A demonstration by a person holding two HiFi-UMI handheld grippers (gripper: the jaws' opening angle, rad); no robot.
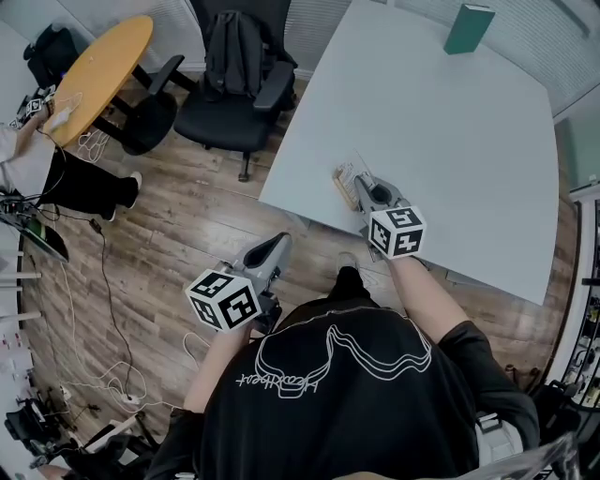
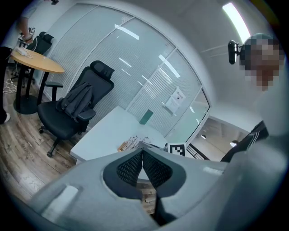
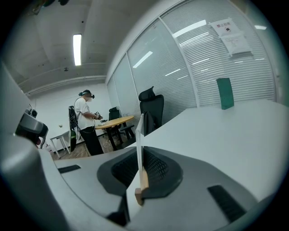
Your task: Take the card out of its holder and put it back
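While the right hand-held gripper [image 1: 358, 185] reaches over the worktop's [image 1: 441, 131] near left corner, its jaws are clenched on the card [image 3: 139, 135]. In the right gripper view the card stands edge-on between the pads as a thin upright white sheet. Pale wood shows at its lower end, deep between the jaws. The holder [image 1: 345, 178], a small wooden block, rests on the worktop just inside that same corner, right at the gripper's tips. Whether the card sits in the holder's slot cannot be told.

The left hand-held gripper [image 1: 278, 244] hangs off the worktop, just short of its near edge and above the wooden floor [image 1: 159, 244]. Its jaws are pressed together with nothing between them, the pads meeting at the tip in the left gripper view.

A green box [image 1: 469, 28] stands upright at the worktop's far side, well apart from the holder. A black office chair [image 1: 234, 84] with something dark draped over its back is parked beside the worktop's left edge. Farther left of the worktop is a round wooden table [image 1: 98, 61], and a person [image 3: 86, 122] stands next to it.
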